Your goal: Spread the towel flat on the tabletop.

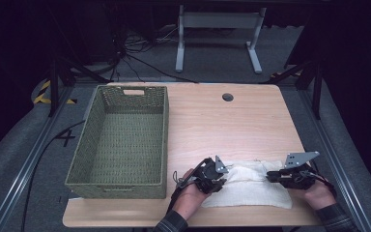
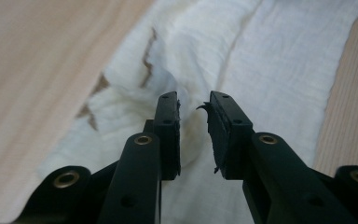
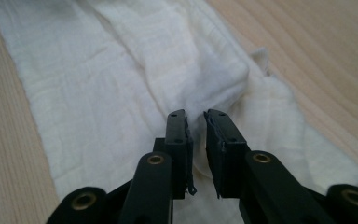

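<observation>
White cloth [image 1: 251, 186] lies flat near the tabletop's [image 1: 232, 125] front edge, toward the front right corner, partly folded with a bunched ridge along its far side. Left gripper [image 1: 221, 175] sits at the cloth's left end, jaws slightly apart, cloth fold between them but not pinched. Right gripper [image 1: 272, 175] sits at the right end, jaws also narrowly apart over a raised fold. Green woven basket [image 1: 121, 140] stands along the tabletop's left edge, well apart from the cloth.
</observation>
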### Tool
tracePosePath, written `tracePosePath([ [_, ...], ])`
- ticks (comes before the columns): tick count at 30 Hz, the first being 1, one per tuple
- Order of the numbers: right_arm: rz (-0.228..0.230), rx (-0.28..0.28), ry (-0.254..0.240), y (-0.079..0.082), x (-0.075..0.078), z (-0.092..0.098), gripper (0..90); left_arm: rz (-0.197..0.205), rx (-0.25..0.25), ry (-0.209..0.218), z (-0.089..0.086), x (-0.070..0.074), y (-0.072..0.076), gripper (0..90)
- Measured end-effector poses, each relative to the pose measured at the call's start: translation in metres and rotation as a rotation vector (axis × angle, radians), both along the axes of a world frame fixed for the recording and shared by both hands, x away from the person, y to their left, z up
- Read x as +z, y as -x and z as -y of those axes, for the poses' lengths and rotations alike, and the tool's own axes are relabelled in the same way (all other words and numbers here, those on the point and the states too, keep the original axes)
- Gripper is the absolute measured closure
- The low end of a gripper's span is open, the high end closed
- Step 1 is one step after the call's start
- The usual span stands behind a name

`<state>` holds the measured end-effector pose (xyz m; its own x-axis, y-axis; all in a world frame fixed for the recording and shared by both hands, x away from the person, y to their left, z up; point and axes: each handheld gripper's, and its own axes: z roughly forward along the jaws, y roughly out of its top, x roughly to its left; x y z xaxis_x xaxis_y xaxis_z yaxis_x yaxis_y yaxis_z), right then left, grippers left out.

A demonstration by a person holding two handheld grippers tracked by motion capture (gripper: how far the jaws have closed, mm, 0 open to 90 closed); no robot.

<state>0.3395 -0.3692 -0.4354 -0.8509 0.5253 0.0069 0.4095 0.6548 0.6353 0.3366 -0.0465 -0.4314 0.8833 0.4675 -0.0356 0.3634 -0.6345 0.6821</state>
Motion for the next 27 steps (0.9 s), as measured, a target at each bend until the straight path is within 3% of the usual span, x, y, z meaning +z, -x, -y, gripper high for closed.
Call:
tracePosePath([
  [5, 0.040, -0.033, -0.049, -0.002, 0.010, 0.009, 76.4, 0.040, 0.096, 0.041, -0.015, 0.014, -0.016, 73.8],
  [10, 0.067, -0.092, -0.051, -0.013, 0.012, 0.020, 76.4, 0.020, 0.136, 0.018, -0.012, 0.003, -0.036, 72.7],
  [15, 0.070, -0.144, -0.082, -0.032, 0.014, 0.032, 75.5, 0.004, 0.128, -0.009, -0.004, -0.010, -0.044, 69.9],
  [23, 0.016, -0.103, -0.086, -0.052, 0.003, 0.019, 72.1, -0.012, 0.113, -0.055, 0.004, -0.022, -0.045, 73.5],
  [27, -0.051, -0.080, -0.071, -0.065, -0.009, 0.010, 72.6, -0.005, 0.103, -0.050, 0.004, -0.021, -0.045, 84.0],
])
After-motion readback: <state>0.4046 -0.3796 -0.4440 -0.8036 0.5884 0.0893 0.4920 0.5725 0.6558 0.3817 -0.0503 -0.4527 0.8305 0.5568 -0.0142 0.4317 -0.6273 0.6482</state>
